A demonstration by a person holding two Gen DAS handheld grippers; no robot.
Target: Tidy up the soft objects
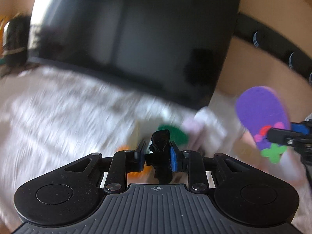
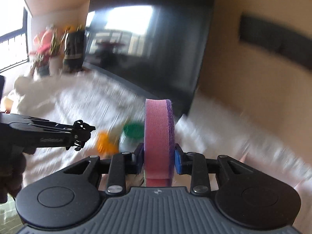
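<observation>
My left gripper (image 1: 158, 152) is shut on a small black soft object (image 1: 160, 144) that stands up between its fingers. My right gripper (image 2: 159, 157) is shut on a pink and purple foam piece (image 2: 159, 136), held edge-on and upright. The same foam piece shows in the left wrist view (image 1: 262, 115) at the right, purple side with coloured shapes, with the right gripper (image 1: 280, 134) clamped on its lower end. The left gripper shows in the right wrist view (image 2: 81, 134) at the left, a little apart. A green piece (image 1: 175, 134) and an orange piece (image 2: 104, 142) lie on the white cloth below.
A white textured cloth (image 1: 58, 117) covers the surface. A large black screen (image 1: 136, 39) stands behind it. Plants and pots (image 2: 56, 48) stand at the far left. A white container with a green top (image 2: 132, 134) sits near the orange piece. Both views are motion-blurred.
</observation>
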